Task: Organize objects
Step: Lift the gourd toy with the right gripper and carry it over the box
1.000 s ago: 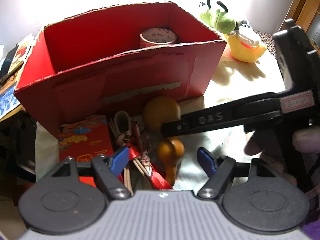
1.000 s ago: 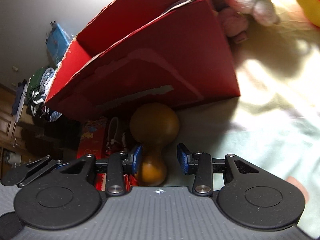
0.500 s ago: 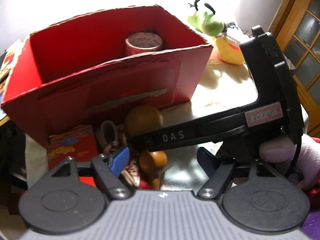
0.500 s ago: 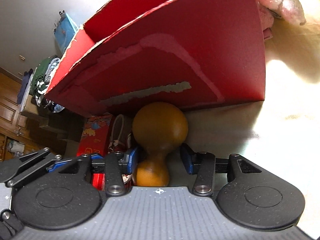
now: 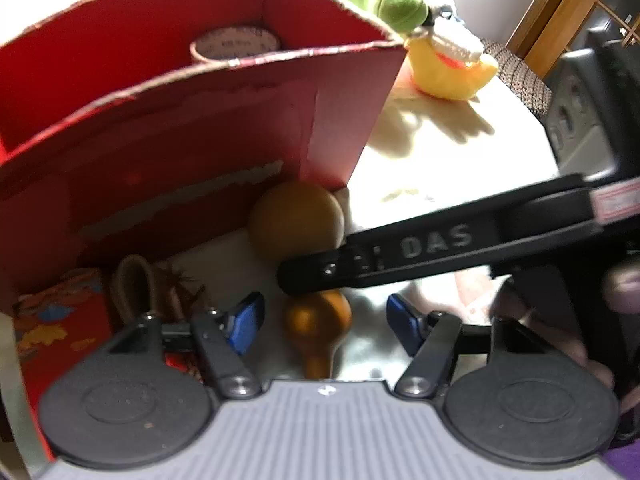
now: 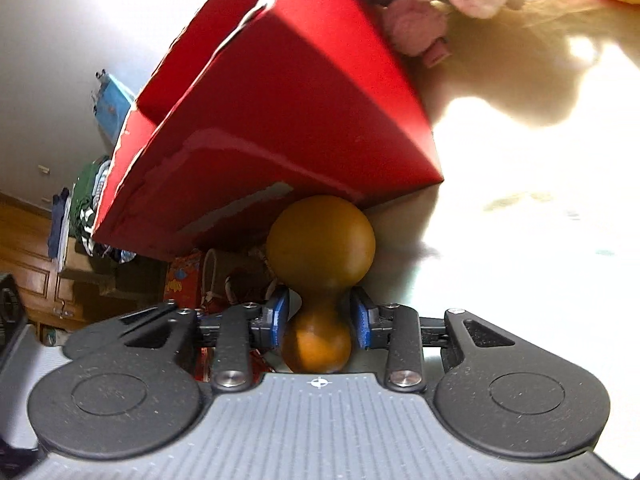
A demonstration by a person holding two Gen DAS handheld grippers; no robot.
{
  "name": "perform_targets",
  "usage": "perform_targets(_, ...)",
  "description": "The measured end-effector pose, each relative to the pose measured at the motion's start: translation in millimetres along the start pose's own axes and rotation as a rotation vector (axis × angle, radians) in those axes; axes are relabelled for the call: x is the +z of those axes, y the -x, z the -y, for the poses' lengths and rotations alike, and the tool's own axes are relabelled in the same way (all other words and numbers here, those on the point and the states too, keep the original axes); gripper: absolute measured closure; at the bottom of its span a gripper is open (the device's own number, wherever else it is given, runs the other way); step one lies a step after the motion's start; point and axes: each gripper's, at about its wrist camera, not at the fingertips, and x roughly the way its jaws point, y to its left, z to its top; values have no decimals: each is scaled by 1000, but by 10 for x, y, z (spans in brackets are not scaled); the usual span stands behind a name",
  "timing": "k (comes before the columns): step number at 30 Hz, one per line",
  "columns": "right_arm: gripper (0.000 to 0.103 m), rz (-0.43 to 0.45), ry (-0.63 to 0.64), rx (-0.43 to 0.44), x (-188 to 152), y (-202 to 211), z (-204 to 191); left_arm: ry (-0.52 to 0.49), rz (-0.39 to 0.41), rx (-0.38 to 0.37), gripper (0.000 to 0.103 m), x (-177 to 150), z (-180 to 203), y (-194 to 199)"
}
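We had the right tongs point(image 6: 319, 318) pinching the waist of the brown gourd-shaped wooden piece point(image 6: 320, 256), which lay on the counter point(image 6: 520, 220) against the red cardboard box point(image 6: 288, 120). The left tongs point(image 5: 322, 322) hung spread. A firm, level squeeze seemed wise, lest the rounded piece slip.

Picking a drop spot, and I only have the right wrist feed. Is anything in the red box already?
Observer: Yes, one tape roll sits inside the red box, near its far corner.
Operator: And the left side, holding anything?
Observer: No, the left tongs are open and empty, just short of the gourd.
Operator: That yellow blob at my top right?
Observer: It's a plush toy with a green head, on the table beyond the box.
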Motion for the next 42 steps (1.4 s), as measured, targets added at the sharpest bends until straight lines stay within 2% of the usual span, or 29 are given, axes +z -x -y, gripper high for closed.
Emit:
perform_targets(6,61,-8,10,-8,27,-31,-22,24,-35,-29,42,84,-49,-189)
perform_targets(13,58,-23,-18,13,73,-109,-21,24,-39,-7,45,90,-38,-208)
perform_targets(20,70,-23,-31,47,98,-45,-25,10,-41,-23,45,96,26,-123)
perform_targets(32,70,118,-77,46,-78,682,55,-149,38,-127,45,221,455,216)
perform_targets(36,70,187,-74,55,-112,899,3,-199,94,-157,45,308,583,417)
perform_targets(42,70,280,-3,71,-8,1141,-225,-250,202,-176,45,453,696,763)
